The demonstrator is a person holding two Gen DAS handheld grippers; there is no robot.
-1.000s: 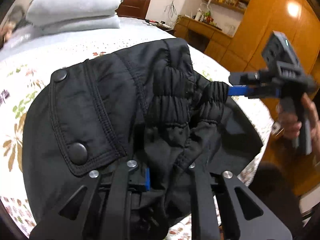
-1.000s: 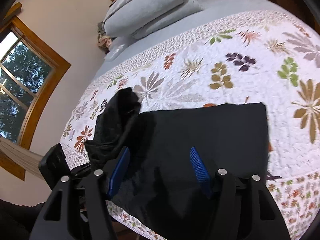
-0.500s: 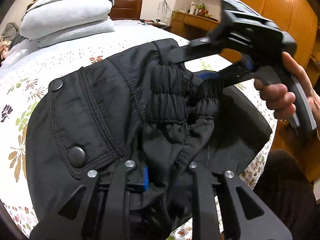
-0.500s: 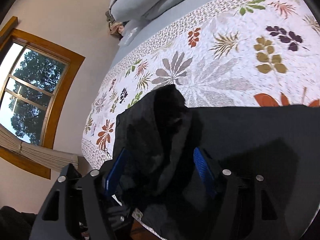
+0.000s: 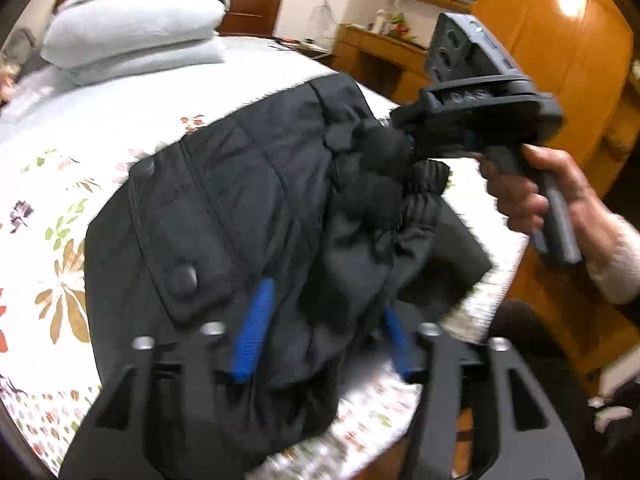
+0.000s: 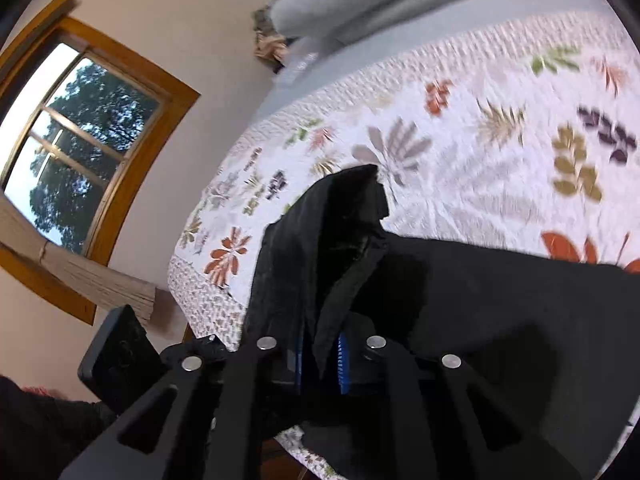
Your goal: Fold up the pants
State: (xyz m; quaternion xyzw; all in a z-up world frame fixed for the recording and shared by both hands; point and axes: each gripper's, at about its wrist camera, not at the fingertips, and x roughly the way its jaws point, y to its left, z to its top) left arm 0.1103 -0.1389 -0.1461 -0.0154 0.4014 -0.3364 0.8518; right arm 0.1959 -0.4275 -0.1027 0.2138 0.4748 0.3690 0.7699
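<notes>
Black pants (image 5: 248, 208) lie bunched on a floral quilt (image 5: 52, 184), waistband end raised, a flap pocket with snaps facing me. My left gripper (image 5: 324, 336) is open, its blue pads either side of the loose cloth at the near edge. My right gripper (image 5: 400, 140) reaches in from the right and is shut on the elastic waistband. In the right wrist view the right gripper (image 6: 322, 364) pinches a standing fold of the pants (image 6: 328, 248); the flat part of the pants spreads to the right (image 6: 520, 300).
Grey pillows (image 5: 132, 20) are stacked at the head of the bed. A wooden cabinet (image 5: 560, 60) and a shelf stand to the right of the bed. A window (image 6: 72, 152) is in the wall on the left.
My left gripper has opened and let go of the cloth. My right gripper has closed on the waistband fold.
</notes>
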